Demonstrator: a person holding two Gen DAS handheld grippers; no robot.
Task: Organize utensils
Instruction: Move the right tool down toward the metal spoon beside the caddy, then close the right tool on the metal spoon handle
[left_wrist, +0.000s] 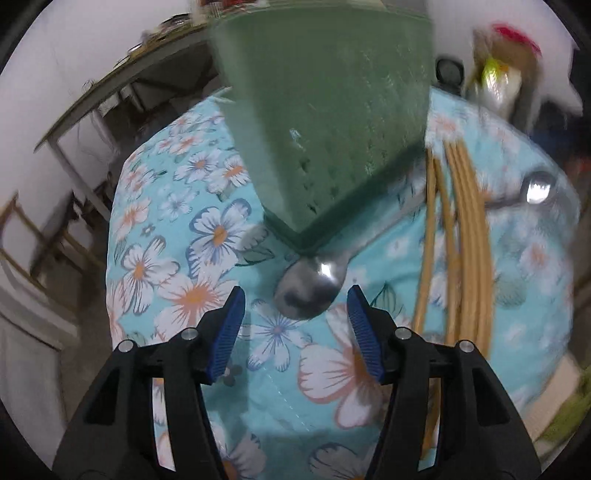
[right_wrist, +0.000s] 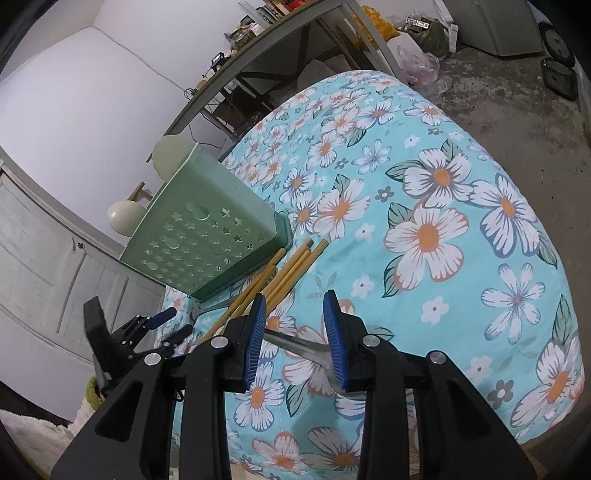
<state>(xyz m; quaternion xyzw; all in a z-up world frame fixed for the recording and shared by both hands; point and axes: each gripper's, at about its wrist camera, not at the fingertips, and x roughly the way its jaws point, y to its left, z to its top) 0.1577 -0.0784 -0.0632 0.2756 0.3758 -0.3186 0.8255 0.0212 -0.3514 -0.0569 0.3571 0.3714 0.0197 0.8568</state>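
A green perforated utensil holder stands on the flowered cloth, with cream spoon heads poking out of it. A metal spoon lies with its bowl just ahead of my left gripper, which is open and has nothing between its pads. Bamboo chopsticks lie to the right of it, and a second metal spoon lies beyond them. My right gripper hangs low over a metal spoon handle, which runs across the gap between the pads. The pads stand apart from it. The holder and chopsticks are ahead on its left.
A blue flowered cloth covers the table. The left gripper shows at the lower left of the right wrist view. A long bench with clutter stands behind the table. Bags lie on the concrete floor.
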